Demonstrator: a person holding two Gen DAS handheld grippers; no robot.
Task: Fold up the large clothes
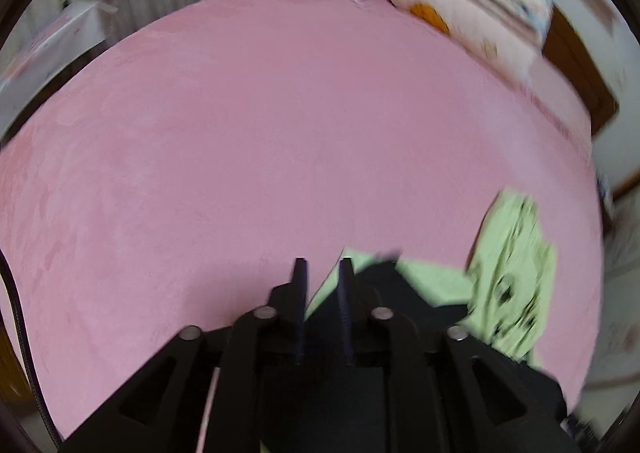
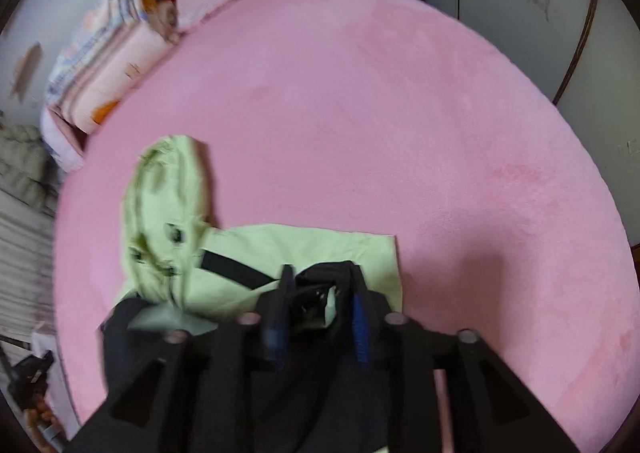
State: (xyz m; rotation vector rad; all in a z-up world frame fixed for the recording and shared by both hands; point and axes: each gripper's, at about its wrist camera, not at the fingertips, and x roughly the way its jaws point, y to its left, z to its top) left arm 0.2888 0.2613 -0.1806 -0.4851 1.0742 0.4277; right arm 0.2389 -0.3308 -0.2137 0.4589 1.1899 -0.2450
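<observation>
- The green-and-black jacket point(image 2: 304, 249) lay at the near edge of the pink bed cover point(image 2: 400, 113); its hood point(image 2: 168, 193) pointed away toward the stacked pink quilts point(image 2: 116, 65) at the headboard, the long axis running from hood back to the black lower part.
- The right gripper point(image 2: 320, 285) had its jaws parted around a bunched black fold; whether they pinched it I could not tell.
- The left gripper point(image 1: 322, 273) stood with its jaws slightly apart, nothing between them, at the jacket's point(image 1: 432, 281) edge.
- Wide pink cover point(image 1: 280, 133) lay bare beyond the garment; motion blurred both views.
</observation>
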